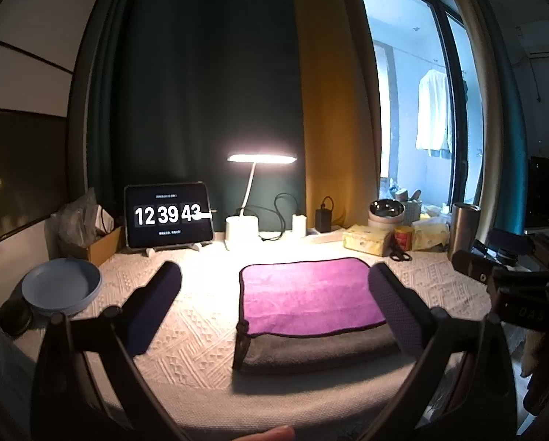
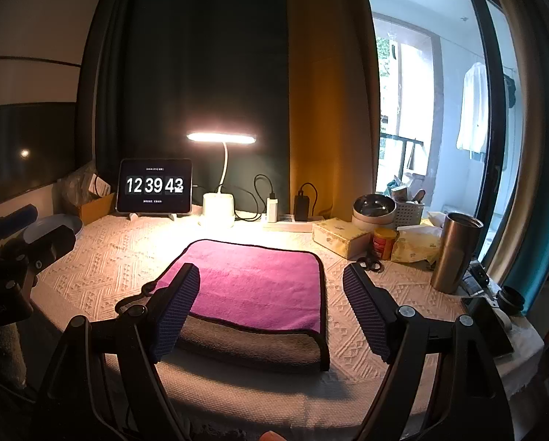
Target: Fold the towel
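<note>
A towel (image 1: 307, 294) lies folded on the white textured table cover, purple side up with its grey side showing along the near edge. It also shows in the right wrist view (image 2: 252, 286). My left gripper (image 1: 274, 286) is open and empty, held above the table to the near left of the towel, its right finger over the towel's right edge. My right gripper (image 2: 270, 294) is open and empty above the towel's near edge, its left finger over the towel's near left part. Neither touches the towel.
A tablet clock (image 1: 168, 215) and a lit desk lamp (image 1: 242, 220) stand at the back. A blue plate (image 1: 62, 286) sits at the left. A tissue box (image 2: 340, 237), a bowl (image 2: 374, 207), a red can (image 2: 384, 243), scissors (image 2: 369, 262) and a steel tumbler (image 2: 456, 251) crowd the right side.
</note>
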`<state>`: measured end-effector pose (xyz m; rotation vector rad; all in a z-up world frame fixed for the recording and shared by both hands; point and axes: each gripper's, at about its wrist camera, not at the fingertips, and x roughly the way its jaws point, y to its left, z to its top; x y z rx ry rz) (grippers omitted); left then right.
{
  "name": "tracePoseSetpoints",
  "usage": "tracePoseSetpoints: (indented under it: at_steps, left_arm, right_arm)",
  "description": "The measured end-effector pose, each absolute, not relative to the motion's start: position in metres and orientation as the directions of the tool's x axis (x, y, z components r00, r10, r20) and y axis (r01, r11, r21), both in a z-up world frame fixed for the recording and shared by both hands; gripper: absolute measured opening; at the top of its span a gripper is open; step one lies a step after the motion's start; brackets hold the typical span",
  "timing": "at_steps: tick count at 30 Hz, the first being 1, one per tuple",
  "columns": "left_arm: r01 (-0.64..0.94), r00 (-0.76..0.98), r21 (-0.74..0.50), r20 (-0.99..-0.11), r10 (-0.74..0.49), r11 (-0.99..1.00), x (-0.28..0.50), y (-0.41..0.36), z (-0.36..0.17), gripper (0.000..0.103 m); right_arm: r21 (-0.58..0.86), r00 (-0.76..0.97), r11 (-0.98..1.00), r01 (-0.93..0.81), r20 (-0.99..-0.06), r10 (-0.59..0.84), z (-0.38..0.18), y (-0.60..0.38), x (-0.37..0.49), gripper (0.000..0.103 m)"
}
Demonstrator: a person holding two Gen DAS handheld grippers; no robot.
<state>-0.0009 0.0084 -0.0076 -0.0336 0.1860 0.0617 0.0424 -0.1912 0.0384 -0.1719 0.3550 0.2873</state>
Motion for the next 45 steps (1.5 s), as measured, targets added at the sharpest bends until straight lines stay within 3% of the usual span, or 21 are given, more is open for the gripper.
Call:
tracePoseSetpoints:
  at_steps: [32, 45]
  left_arm:
    - [-0.067, 0.975, -0.036, -0.213, 0.058, 0.997, 0.011, 0.014, -0.010, 0.102]
    - [-0.040, 0.912, -0.063, -0.410, 0.011, 0.997, 0.071, 0.022, -0.040, 0.102]
  right_arm:
    - [-0.118, 0.894, 0.946, -0.300, -0.382, 0.236, 0.033, -0.186, 0.047, 0.083]
    - [-0.105, 0.861, 0.954, -0.280, -0.468, 0.201, 0.012, -0.195, 0.088, 0.083]
